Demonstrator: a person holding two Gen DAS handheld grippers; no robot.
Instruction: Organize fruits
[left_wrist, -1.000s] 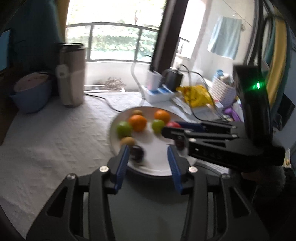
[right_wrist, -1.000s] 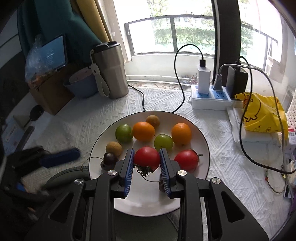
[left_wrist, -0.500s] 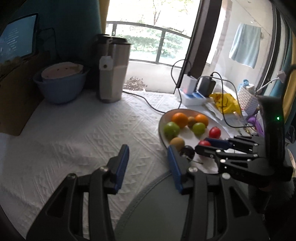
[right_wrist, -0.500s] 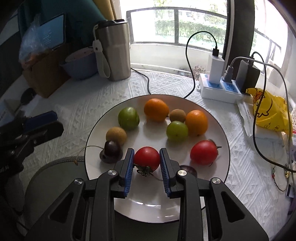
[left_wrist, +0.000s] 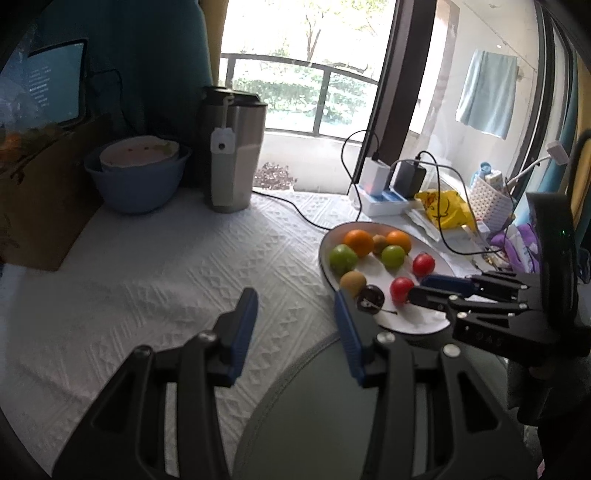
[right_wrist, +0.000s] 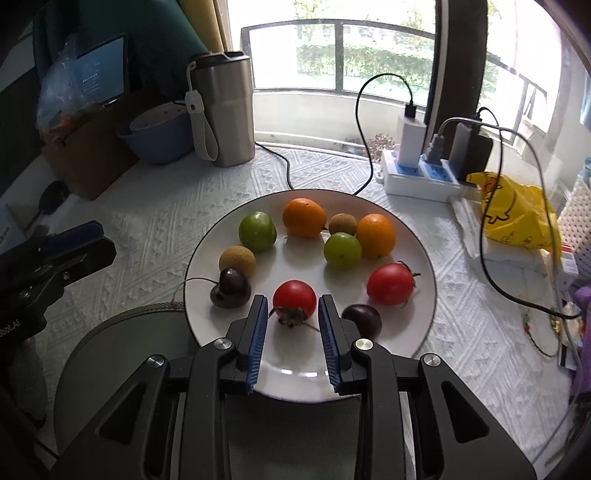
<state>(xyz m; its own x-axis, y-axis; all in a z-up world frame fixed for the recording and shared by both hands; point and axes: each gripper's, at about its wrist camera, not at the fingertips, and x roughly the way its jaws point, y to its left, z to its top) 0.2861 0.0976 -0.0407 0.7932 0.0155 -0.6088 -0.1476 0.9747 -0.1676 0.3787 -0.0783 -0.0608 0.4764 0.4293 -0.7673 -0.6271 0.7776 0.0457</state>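
Observation:
A white plate (right_wrist: 413, 332) holds several fruits: two oranges, two green fruits, two brown ones, two dark cherries and two red tomatoes. My right gripper (right_wrist: 292, 308) is open, its blue pads on either side of the near red tomato (right_wrist: 294, 300), which rests on the plate. The second tomato (right_wrist: 390, 283) lies to the right. My left gripper (left_wrist: 295, 314) is open and empty over the white cloth, left of the plate (left_wrist: 417, 325); it shows at the left edge of the right wrist view (right_wrist: 70, 243).
A steel tumbler (right_wrist: 223, 110), a blue bowl (right_wrist: 159, 138) and a cardboard box (right_wrist: 85, 155) stand at the back left. A power strip with chargers (right_wrist: 424, 173), cables and a yellow bag (right_wrist: 517, 210) lie at the right. A grey-green mat (right_wrist: 122, 354) lies under the plate's near edge.
My right gripper has opened and released the red tomato onto the plate. My left gripper has swung left, away from the plate, and stays open.

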